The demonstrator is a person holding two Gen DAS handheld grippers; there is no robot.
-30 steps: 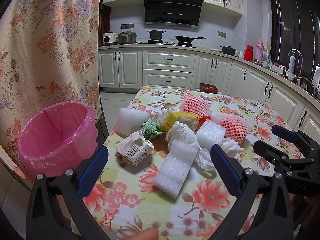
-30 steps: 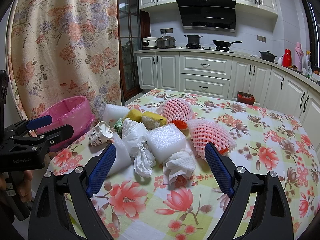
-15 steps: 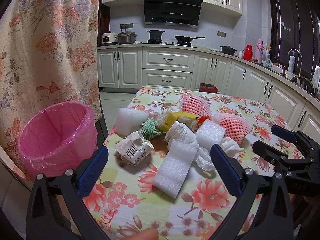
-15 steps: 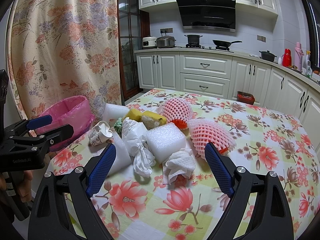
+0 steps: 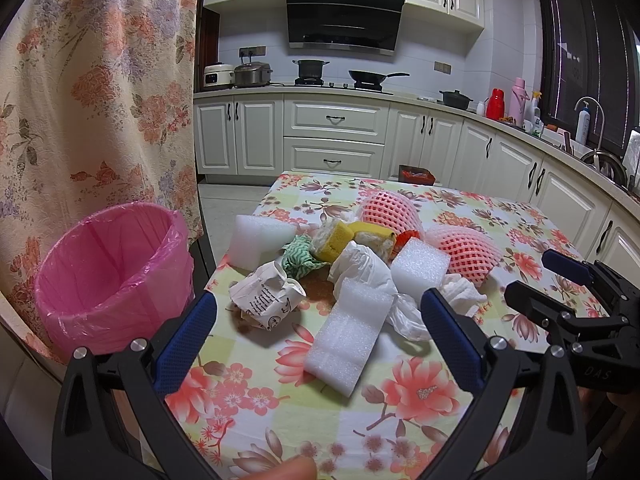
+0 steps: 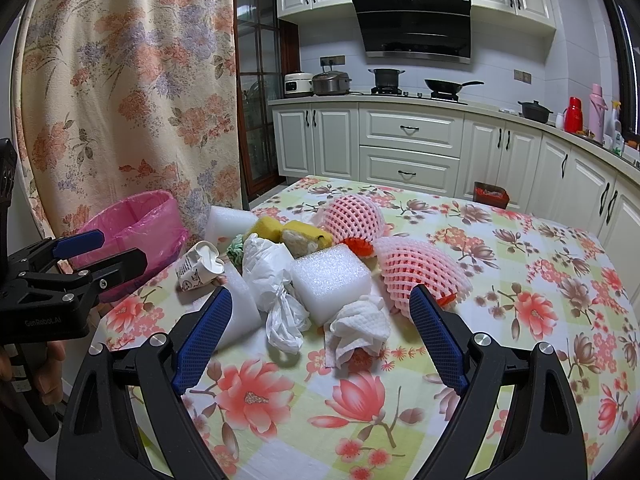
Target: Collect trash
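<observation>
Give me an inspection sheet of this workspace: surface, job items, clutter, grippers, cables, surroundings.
Surface: table under a floral tablecloth; trash heaped at its left end.
Job's things: pink-lined waste bin beside the table's left edge; long white foam slab, white foam cube, white foam block at the back, crumpled printed paper cup, white plastic bag, wadded paper towel, two pink foam fruit nets, yellow sponges, green cloth.
Clutter: nothing seen.
Grippers: left gripper open, holding nothing; right gripper open, holding nothing.
Cables: nothing seen.
Surroundings: floral curtain, white kitchen cabinets, pots on the stove.
</observation>
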